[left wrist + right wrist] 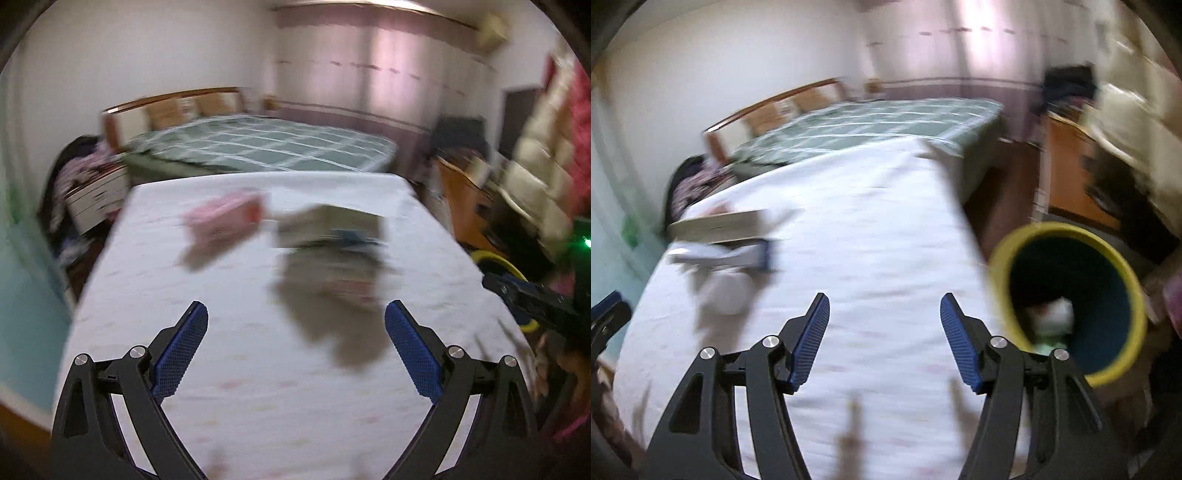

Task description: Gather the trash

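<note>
Both views are blurred by motion. My left gripper [295, 317] is open and empty above the white-clothed table [240, 387]. Beyond it lie a pink box [225, 216] and a stack of books or papers [330, 225], with a crumpled whitish piece [351, 284] in front of the stack. My right gripper [884, 310] is open and empty over the table's right part [879, 229]. A yellow-rimmed bin [1067, 302] stands just right of the table, with white trash [1054, 314] inside. The right gripper also shows at the right edge of the left wrist view [524, 295].
A bed with a green checked cover [258, 144] stands behind the table. A wooden cabinet [461, 199] is at the right, a nightstand with clothes [92, 184] at the left. The book stack [720, 225] and a whitish piece [724, 291] show in the right wrist view.
</note>
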### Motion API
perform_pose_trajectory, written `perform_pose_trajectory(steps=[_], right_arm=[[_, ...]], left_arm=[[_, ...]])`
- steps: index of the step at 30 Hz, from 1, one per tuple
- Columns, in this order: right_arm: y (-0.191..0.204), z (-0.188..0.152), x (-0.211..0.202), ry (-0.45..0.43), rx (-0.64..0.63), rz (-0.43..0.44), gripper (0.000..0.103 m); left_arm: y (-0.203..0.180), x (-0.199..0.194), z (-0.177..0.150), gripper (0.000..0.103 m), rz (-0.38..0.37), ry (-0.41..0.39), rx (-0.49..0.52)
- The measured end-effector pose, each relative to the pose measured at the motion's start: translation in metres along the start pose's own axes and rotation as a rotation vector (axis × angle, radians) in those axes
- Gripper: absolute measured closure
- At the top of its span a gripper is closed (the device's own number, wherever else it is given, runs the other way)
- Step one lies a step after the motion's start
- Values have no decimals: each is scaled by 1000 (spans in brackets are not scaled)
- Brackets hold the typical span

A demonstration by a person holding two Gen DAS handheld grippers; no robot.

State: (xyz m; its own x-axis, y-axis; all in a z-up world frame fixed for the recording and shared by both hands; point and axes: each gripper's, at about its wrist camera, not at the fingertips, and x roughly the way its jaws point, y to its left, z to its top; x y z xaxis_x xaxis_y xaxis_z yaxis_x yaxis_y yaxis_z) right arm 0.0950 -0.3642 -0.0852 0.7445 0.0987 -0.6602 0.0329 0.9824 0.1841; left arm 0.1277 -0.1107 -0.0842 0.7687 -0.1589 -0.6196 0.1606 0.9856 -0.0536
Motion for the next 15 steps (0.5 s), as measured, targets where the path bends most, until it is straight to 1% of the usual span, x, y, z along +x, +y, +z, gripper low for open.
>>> perform_pose_trajectory(steps=[3,5,7,9,11,15], right_arm=[[52,6,7,-8,-84,92,44],[81,8,9,-10,-142,130,43],[106,9,14,-8,-189,159,44],[127,12,18,-5,-222,180,44],[143,14,24,-6,-254,187,45],[162,19,36,2,-293,187,53]], left_arm=[[41,-14,-5,8,66,-27,-60],[64,-19,-9,8,91,-36,-86],[78,-21,-12,8,97,-34,-108],[88,-21,-15,8,94,-30,-125],[87,-18,-16,8,91,-24,-130],[88,-17,-19,8,74,-21,-140]])
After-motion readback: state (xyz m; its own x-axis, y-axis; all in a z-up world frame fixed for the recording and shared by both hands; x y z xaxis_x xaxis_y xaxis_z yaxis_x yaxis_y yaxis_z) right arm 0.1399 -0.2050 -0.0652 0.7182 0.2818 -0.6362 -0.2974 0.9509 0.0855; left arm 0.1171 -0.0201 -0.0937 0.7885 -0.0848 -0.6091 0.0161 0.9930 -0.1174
